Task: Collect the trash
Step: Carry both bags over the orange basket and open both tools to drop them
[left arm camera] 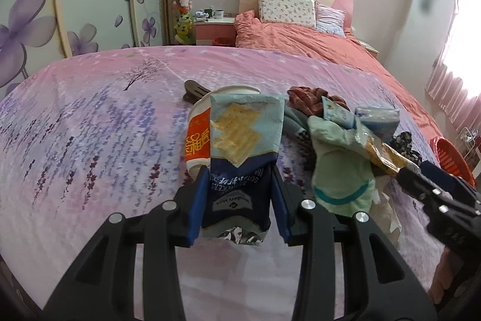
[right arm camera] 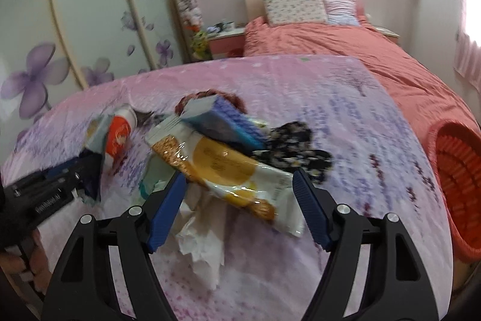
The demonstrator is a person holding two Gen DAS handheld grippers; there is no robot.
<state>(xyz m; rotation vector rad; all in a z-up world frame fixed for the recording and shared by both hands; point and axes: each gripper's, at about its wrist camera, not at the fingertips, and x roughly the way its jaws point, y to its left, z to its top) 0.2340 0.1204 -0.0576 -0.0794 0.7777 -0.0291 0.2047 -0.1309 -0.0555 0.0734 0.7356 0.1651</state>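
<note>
1. Over on the left, the left gripper (left arm camera: 239,200) has its blue pads pressed on either side of the cracker packet (left arm camera: 240,146), gripping the dark lower end. The packet's long axis runs straight away from the gripper, with its torn pale end pointing toward the headboard, and it leans against an orange-and-white paper cup (left arm camera: 197,134) lying on the lavender bedspread (left arm camera: 90,125).

2. Risk here: the grip is low on a floppy bag, so a quick swing could let it fold or slide out, and the lift may nudge the cup into a roll.

3. Centre pile: a green cloth (left arm camera: 339,164), crumpled white tissue (right arm camera: 204,233) and a floral scrunchie (right arm camera: 297,152) are all tangled close together (not all of it is trash, by the look of things).

4. Right side: the right gripper (right arm camera: 237,200) stands wide open, its fingers straddling the yellow snack wrapper (right arm camera: 222,167). The wrapper's long axis runs diagonally, upper left to lower right. Whether the fingers already touch it is hard to say through the blur.

5. Risk: closing now could snag the tissue beneath.

6. Far right, the orange basket (right arm camera: 451,170) waits beside the bed, well apart from the pile.
</note>
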